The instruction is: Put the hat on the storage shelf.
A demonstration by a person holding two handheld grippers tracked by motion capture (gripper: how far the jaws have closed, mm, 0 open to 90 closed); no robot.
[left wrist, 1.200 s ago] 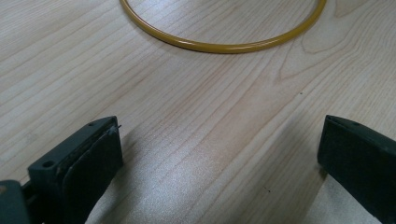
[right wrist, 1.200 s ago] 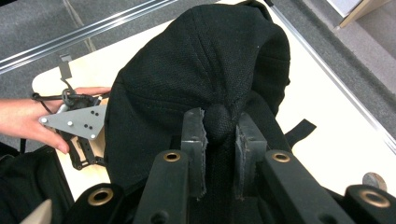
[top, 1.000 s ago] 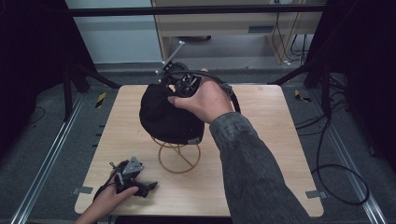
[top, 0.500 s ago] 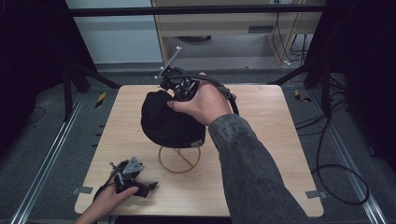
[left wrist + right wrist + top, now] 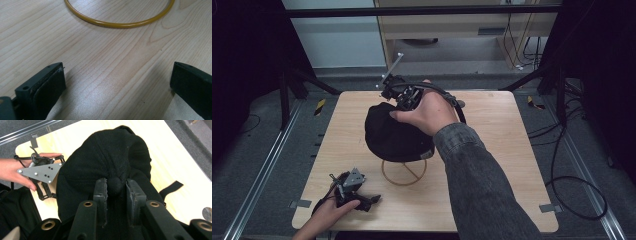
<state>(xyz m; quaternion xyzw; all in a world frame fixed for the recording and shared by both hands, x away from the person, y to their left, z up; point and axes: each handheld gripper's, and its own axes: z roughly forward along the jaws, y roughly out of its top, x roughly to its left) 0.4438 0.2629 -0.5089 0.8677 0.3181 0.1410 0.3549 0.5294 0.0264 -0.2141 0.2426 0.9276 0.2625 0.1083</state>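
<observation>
Right tongs [image 5: 116, 188] just easing, pinching black cap [image 5: 394, 132] button; left tongs [image 5: 117, 82] wide over table [image 5: 492, 150], near yellow ring [image 5: 120, 23].

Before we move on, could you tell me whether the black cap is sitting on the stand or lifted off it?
On the stand: the black cap sits above the stand's yellow ring; the post is hidden.

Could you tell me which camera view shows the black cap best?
The right gripper view: the black cap is close up, its top button between the right gripper jaws. The high view shows it smaller, on the yellow wire stand, partly behind the hand. The left gripper view shows the stand's ring.
</observation>
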